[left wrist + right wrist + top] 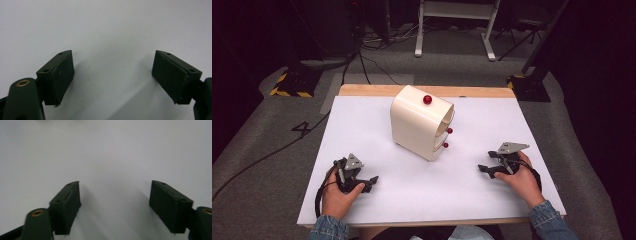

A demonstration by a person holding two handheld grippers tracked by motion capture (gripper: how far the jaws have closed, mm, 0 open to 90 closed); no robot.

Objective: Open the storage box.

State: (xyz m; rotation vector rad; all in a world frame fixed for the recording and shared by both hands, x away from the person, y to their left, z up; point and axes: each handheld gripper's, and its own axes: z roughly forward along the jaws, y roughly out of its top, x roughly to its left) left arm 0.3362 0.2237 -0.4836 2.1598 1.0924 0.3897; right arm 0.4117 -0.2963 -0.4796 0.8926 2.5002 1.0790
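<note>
Cabinet (pixel 419 125) with red knobs (pixel 427 99) stands mid-table (pixel 362 130); I rest my left gripper (pixel 371 181) and right gripper (pixel 482 169) on either side, jaws wide, holding nothing.

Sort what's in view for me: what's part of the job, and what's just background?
Job, likely:
cream drawer cabinet with red knobs
left gripper, open
right gripper, open
white table sheet

Background:
floor cables
white desk frame
hazard-striped stand base
</note>
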